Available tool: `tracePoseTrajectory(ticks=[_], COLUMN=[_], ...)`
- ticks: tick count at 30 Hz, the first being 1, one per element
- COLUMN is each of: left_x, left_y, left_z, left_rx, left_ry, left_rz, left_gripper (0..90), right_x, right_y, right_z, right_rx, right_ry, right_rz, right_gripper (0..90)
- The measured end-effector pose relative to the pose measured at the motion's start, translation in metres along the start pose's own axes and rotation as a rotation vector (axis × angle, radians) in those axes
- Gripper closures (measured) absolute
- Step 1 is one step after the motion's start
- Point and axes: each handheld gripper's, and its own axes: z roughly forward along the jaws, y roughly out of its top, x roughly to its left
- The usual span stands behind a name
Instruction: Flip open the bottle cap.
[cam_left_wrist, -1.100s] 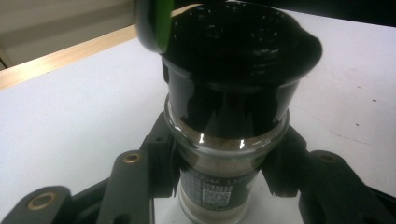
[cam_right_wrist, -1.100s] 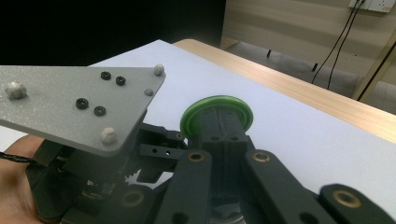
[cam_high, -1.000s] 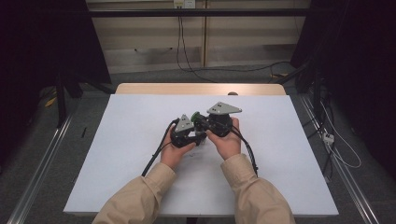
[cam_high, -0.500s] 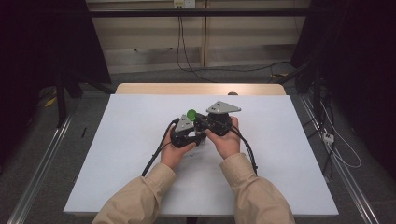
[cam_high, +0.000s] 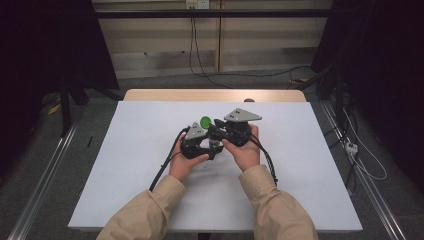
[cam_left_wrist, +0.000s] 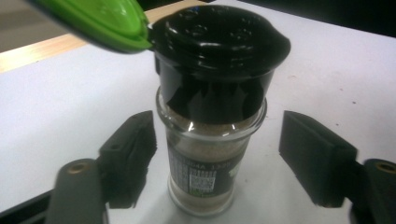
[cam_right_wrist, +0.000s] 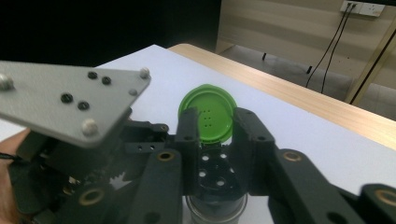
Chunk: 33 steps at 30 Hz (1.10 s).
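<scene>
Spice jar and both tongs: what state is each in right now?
Spice jar: upright on the table, part full of powder.
Green flip lid: flipped open, shaker holes exposed.
Left tongs: just opened, pads clear of the jar standing between them.
Right tongs: jaws beside the black cap; grip unclear.

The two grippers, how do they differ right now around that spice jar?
The left gripper stands with its jaws apart on either side of the spice jar, pads clear of the glass; they have just been opening. The right gripper reaches over the jar's black cap, its jaws flanking the flipped-up green lid. Both carry a grey plate on top.
</scene>
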Motion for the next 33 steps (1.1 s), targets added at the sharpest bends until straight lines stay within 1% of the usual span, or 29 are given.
tracePoseTrajectory(ticks=[3, 4, 6, 8, 10, 11, 12, 16, 18, 21, 22, 24, 26, 28, 29, 30, 32, 33], left_x=[0.0, 0.0, 0.001, 0.001, 0.002, 0.003, 0.002, 0.002, 0.001, 0.0, 0.0, 0.0, 0.001, 0.001, 0.002, 0.002, 0.001, 0.001], left_y=[0.001, 0.002, 0.003, 0.004, 0.004, 0.004, 0.003, 0.003, 0.004, 0.005, 0.005, 0.005, 0.004, 0.002, 0.002, 0.002, 0.002, 0.001], left_z=[-0.005, -0.007, -0.011, -0.014, -0.017, -0.019, -0.02, -0.025, -0.028, -0.034, -0.036, -0.039, -0.042, -0.046, -0.047, -0.048, -0.052, -0.055], left_rx=[0.004, 0.01, 0.018, 0.017, 0.014, 0.013, 0.007, 0.006, 0.01, 0.006, 0.008, 0.014, 0.023, 0.028, 0.037, 0.043, 0.038, 0.035], left_ry=[-0.002, 0.002, -0.002, -0.005, -0.004, -0.003, -0.007, -0.017, -0.032, -0.052, -0.05, -0.065, -0.065, -0.07, -0.069, -0.073, -0.066, -0.071], left_rz=[-0.003, -0.001, -0.005, -0.018, -0.026, -0.024, -0.034, -0.041, -0.037, -0.038, -0.037, -0.047, -0.039, -0.044, -0.04, -0.048, -0.036, -0.044], left_gripper=[22.9, 21.5, 18.5, 16.8, 15.4, 15.2, 14.7, 13.4, 12.8, 11.8, 11.7, 10.8, 10.0, 9.2, 8.8, 7.9, 7.1, 7.2], right_x=[-0.001, -0.001, -0.002, -0.002, -0.002, -0.002, -0.002, -0.002, -0.001, -0.001, -0.001, -0.001, -0.001, -0.001, -0.001, -0.001, -0.001, -0.001], right_y=[-0.001, -0.002, -0.003, -0.005, -0.005, -0.005, -0.006, -0.009, -0.01, -0.014, -0.015, -0.016, -0.018, -0.02, -0.021, -0.023, -0.026, -0.028], right_z=[-0.002, -0.002, -0.004, -0.005, -0.006, -0.007, -0.008, -0.01, -0.011, -0.014, -0.015, -0.018, -0.021, -0.023, -0.024, -0.025, -0.028, -0.029], right_rx=[-0.004, 0.001, 0.0, -0.006, 0.0, -0.006, -0.01, 0.0, 0.009, 0.006, 0.006, 0.009, 0.005, 0.007, 0.006, 0.007, 0.015, 0.017], right_ry=[-0.003, -0.003, -0.007, -0.005, -0.01, -0.012, -0.012, -0.012, -0.011, -0.008, -0.008, -0.009, -0.004, 0.003, 0.004, 0.006, 0.011, 0.015], right_rz=[0.01, 0.016, 0.022, 0.028, 0.025, 0.036, 0.043, 0.041, 0.041, 0.043, 0.043, 0.047, 0.047, 0.047, 0.046, 0.051, 0.052, 0.05], right_gripper=[63.2, 59.5, 57.0, 49.6, 45.0, 42.2, 39.4, 29.3, 25.2, 21.2, 20.5, 18.1, 17.0, 16.2, 15.9, 15.1, 13.6, 12.7])
